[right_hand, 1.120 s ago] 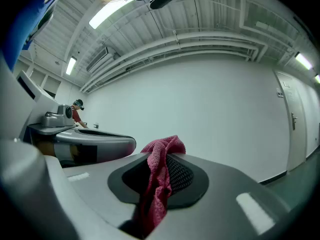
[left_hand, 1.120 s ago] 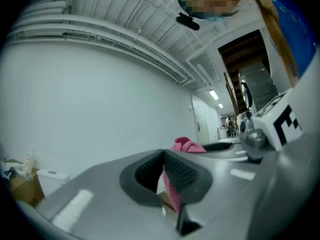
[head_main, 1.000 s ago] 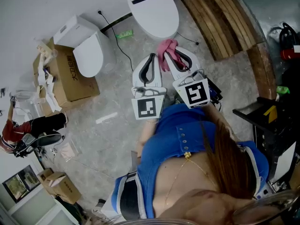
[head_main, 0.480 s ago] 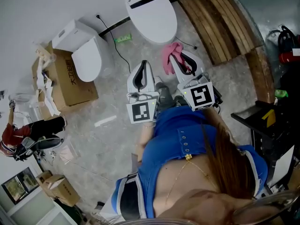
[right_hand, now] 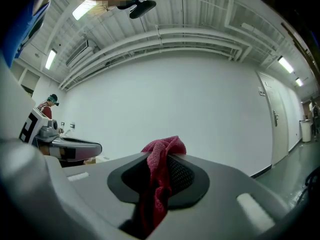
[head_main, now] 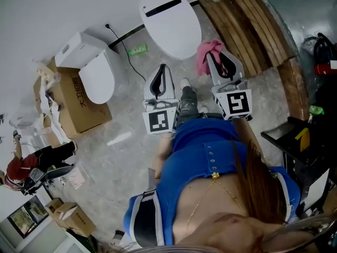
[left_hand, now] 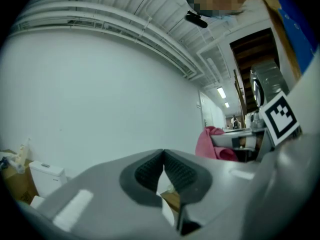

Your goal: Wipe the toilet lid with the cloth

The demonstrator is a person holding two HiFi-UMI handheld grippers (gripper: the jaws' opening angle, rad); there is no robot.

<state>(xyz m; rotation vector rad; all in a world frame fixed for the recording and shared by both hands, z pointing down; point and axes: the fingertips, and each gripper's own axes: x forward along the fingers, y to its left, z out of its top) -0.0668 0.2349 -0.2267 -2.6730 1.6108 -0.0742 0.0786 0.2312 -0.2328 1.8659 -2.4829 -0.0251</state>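
Note:
The white toilet (head_main: 171, 22) stands with its lid down at the top centre of the head view. My right gripper (head_main: 218, 55) is shut on a pink cloth (head_main: 206, 53), held just right of the toilet's front edge. In the right gripper view the cloth (right_hand: 159, 184) hangs pinched between the jaws, which point at a white wall. My left gripper (head_main: 162, 68) sits below the lid's front, shut with nothing in it. In the left gripper view its tips (left_hand: 163, 154) meet, and the cloth (left_hand: 212, 143) shows to the right.
A second white toilet (head_main: 89, 67) and a cardboard box (head_main: 71, 94) stand at the left. Wooden boards (head_main: 253, 28) lie to the right of the toilet. A black cable (head_main: 129, 54) runs over the floor. A person in red (head_main: 31, 165) is at the far left.
My right gripper has carried the cloth to the right and slightly up, away from the left gripper. The left gripper has shifted a little, staying shut.

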